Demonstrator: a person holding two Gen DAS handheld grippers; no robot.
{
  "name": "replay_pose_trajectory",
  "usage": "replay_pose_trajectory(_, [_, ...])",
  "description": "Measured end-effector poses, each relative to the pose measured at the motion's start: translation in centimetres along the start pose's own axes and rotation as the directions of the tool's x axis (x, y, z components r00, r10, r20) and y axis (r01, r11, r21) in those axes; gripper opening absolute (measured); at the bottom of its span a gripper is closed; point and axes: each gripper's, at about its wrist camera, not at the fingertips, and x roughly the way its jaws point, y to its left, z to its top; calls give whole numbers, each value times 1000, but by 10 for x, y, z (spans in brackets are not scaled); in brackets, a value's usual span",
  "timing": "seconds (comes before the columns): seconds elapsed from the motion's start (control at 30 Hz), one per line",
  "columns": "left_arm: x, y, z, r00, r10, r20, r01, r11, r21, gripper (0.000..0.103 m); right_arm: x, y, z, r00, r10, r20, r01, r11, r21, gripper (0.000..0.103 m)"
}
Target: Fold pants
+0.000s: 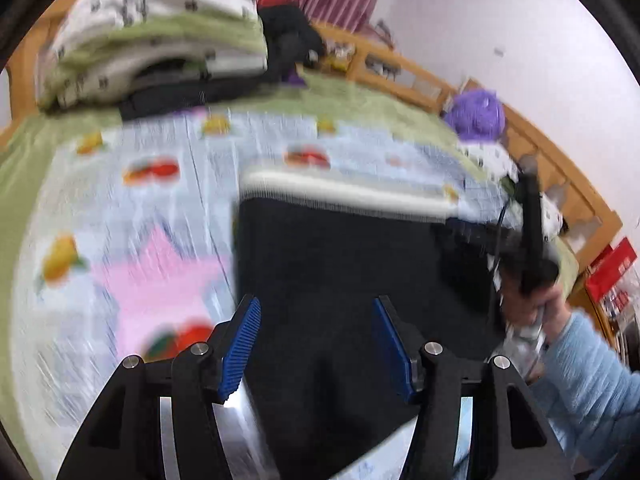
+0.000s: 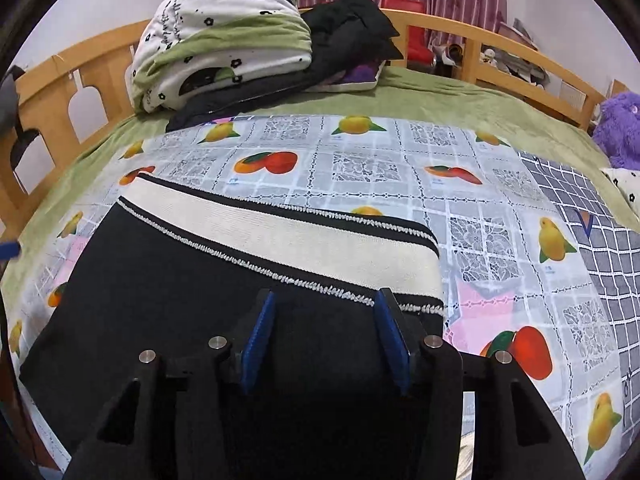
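The black pants (image 2: 180,280) lie flat on the fruit-patterned cloth (image 2: 360,168) that covers the bed. Their cream waistband (image 2: 280,240), edged in black and white, faces away from me. My right gripper (image 2: 326,296) hovers just short of the waistband's right end, open, with only cloth seen below the blue pads. The left wrist view is blurred. There the pants (image 1: 340,248) and waistband (image 1: 344,194) show again, and my left gripper (image 1: 316,304) stands open over their near left part, holding nothing. At the right edge is a hand in a light-blue sleeve (image 1: 580,360), which holds the other tool.
A folded white-and-green quilt (image 2: 224,40) and a black jacket (image 2: 352,28) are piled at the head of the bed. A wooden rail (image 2: 500,40) runs round the bed. A purple plush toy (image 2: 620,128) sits at the right, with a grey checked cloth (image 2: 580,220) in front of it.
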Motion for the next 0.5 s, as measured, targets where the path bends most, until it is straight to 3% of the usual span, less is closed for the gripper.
replay_pose_trajectory(0.1, [30, -7, -49, 986, 113, -125, -105, 992, 67, 59, -4, -1, -8, 1000, -10, -6, 10, 1000, -22, 52])
replay_pose_trajectory(0.17, [22, -11, -64, 987, 141, -72, -135, 988, 81, 59, -4, 2, -15, 1000, -30, -9, 30, 998, -48, 52])
replay_pose_trajectory(0.27, [12, -7, -51, 984, 144, -105, -141, 989, 31, 57, -9, 4, -18, 999, -44, -16, 44, 998, -42, 52])
replay_pose_trajectory(0.4, [0, -19, -25, 974, 223, -35, -220, 973, 74, 56, -21, -8, -15, 999, 28, -26, -26, 998, 61, 51])
replay_pose_trajectory(0.5, [-2, -26, 0, 978, 208, -4, -207, 976, 68, 56, -31, -12, -11, 1000, -3, 7, 3, 997, 83, 51])
